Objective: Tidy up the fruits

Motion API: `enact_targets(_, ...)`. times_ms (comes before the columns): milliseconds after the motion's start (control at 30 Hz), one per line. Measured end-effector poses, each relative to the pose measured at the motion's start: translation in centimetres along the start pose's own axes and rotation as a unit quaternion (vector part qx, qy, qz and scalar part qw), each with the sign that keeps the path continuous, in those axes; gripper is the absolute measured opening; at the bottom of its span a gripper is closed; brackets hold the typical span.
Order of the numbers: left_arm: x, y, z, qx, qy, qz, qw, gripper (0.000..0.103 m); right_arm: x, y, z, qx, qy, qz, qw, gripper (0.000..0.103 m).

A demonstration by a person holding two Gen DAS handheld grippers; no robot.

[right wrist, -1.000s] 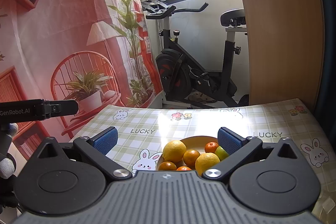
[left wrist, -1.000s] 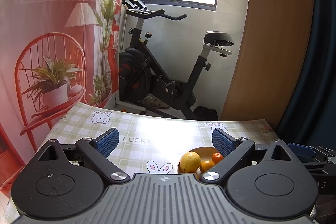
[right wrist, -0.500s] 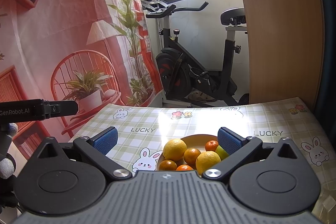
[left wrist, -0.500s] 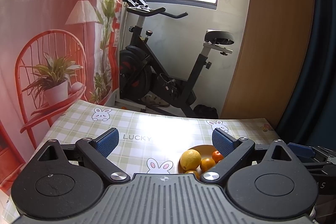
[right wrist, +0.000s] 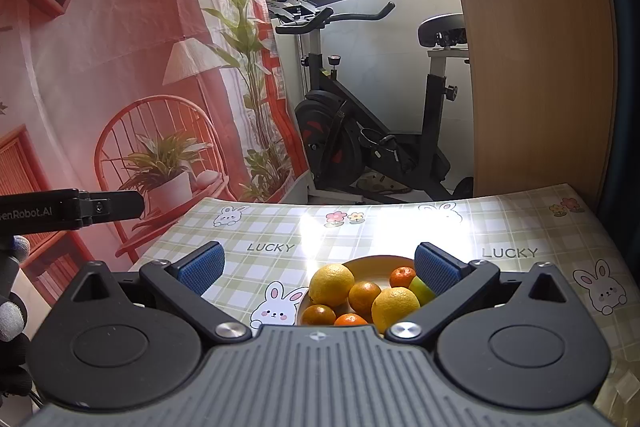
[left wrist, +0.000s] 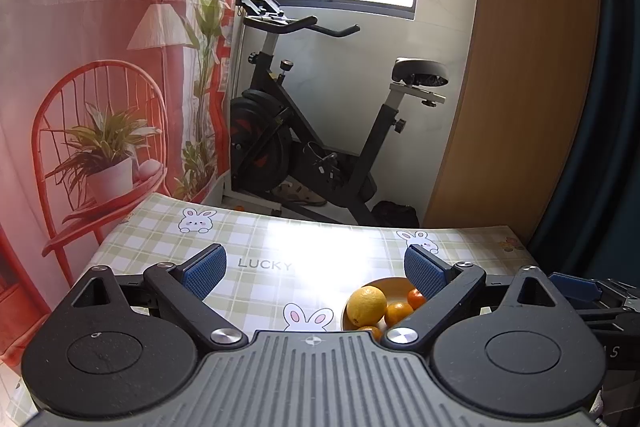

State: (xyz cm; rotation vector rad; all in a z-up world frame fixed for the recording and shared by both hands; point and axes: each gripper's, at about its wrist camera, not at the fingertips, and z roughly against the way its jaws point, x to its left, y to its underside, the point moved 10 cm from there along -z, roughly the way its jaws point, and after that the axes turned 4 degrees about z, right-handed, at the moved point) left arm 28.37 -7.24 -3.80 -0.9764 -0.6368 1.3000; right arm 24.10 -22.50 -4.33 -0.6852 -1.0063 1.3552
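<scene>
Left wrist view: left gripper (left wrist: 314,265), jaws spread wide, nothing between them, held above the table (left wrist: 260,239) and short of the bowl (left wrist: 384,283); judged a waiting pose, since no fruit is yet within reach. Bowl, tan, sits on the table partly behind the right-hand finger; it holds a lemon (left wrist: 366,305) at its left side and small oranges (left wrist: 398,313) to the lemon's right, heaped so they stay gathered. The other tool's tip (left wrist: 576,285) shows right of the bowl. Exercise bike (left wrist: 320,131) stands beyond the table, well apart from the bowl. Right wrist view: right gripper (right wrist: 318,267), jaws likewise wide apart and empty, aimed almost straight at the bowl (right wrist: 372,263), probably lined up for a first pick. Bowl contents: two lemons (right wrist: 331,285), several oranges (right wrist: 364,295), one green fruit (right wrist: 422,289) at the bowl's right, half hidden by the finger. Left gripper's body (right wrist: 68,213) juts in left of the bowl, well apart from it. All fruit lies in the bowl; none on the cloth.
</scene>
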Motion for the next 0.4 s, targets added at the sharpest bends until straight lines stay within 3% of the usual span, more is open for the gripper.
enact_targets(400, -0.28, 0.13, 0.39, -0.006, -0.005, -0.001, 1.0, 0.098, -0.03, -0.04, 0.0, 0.0, 0.0, 0.0, 1.0, 0.103)
